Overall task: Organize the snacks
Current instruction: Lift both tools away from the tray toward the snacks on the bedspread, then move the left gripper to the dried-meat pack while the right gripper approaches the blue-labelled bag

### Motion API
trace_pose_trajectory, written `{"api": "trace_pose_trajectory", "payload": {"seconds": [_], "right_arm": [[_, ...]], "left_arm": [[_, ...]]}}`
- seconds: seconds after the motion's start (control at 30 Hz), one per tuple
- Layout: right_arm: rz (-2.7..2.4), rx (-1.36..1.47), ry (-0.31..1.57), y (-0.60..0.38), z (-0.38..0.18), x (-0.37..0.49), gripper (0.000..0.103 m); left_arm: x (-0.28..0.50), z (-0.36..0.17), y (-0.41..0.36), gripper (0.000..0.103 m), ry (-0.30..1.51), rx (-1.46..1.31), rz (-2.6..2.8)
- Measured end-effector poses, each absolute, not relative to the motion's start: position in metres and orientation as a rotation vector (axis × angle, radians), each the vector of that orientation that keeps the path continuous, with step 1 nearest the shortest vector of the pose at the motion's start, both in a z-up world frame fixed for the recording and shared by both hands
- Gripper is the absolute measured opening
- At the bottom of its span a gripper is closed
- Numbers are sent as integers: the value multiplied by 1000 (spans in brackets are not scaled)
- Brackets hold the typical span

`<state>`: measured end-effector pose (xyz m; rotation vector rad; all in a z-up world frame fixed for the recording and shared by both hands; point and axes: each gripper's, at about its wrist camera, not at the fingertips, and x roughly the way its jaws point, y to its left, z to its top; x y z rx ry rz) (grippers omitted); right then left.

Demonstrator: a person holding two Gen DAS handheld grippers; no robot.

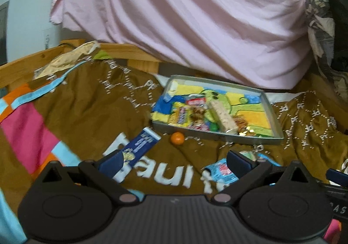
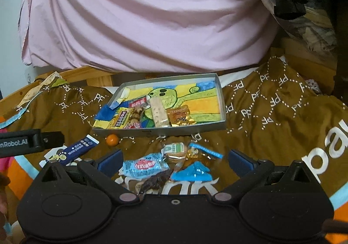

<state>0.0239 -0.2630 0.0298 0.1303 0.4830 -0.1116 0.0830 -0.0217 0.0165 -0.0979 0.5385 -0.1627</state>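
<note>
Snacks: loose heap (image 2: 174, 163) on brown blanket (image 2: 271, 117), right between tips of right gripper (image 2: 174, 160), jaws wide, holding nothing. Left gripper (image 1: 174, 162) likewise spread, empty, dark blue packet (image 1: 139, 146) at left finger. Beyond, orange ball (image 2: 112, 140). Farther, tray (image 2: 220, 102) partly filled. Judged mid-sort; next: close on light blue packet (image 2: 144, 166), carry to tray.

My bed is covered by a brown blanket (image 2: 271, 117) printed with PF marks. On it lie a grey tray (image 2: 221, 100), 1 orange ball (image 2: 112, 140) just beside the tray's near wall, a dark blue packet (image 2: 78, 150), and a cluster of light blue wrappers (image 2: 143, 166).
</note>
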Motion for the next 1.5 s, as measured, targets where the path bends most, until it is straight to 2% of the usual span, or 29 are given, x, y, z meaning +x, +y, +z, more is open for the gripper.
{"api": "trace_pose_trajectory", "payload": {"seconds": [0.57, 0.73, 0.93, 1.13, 1.5], "right_arm": [[-123, 116, 613, -258, 27, 15, 102], [-93, 137, 676, -272, 34, 33, 102], [-58, 194, 744, -286, 28, 54, 102], [-14, 225, 789, -306, 26, 84, 102], [29, 356, 870, -342, 6, 141, 101]], "left_arm": [[86, -24, -18, 103, 782, -117, -221], [95, -40, -32, 103, 815, -76, -253], [107, -51, -46, 103, 835, -162, -325], [122, -57, -77, 103, 778, -62, -431], [168, -73, -98, 103, 855, -202, -696]]}}
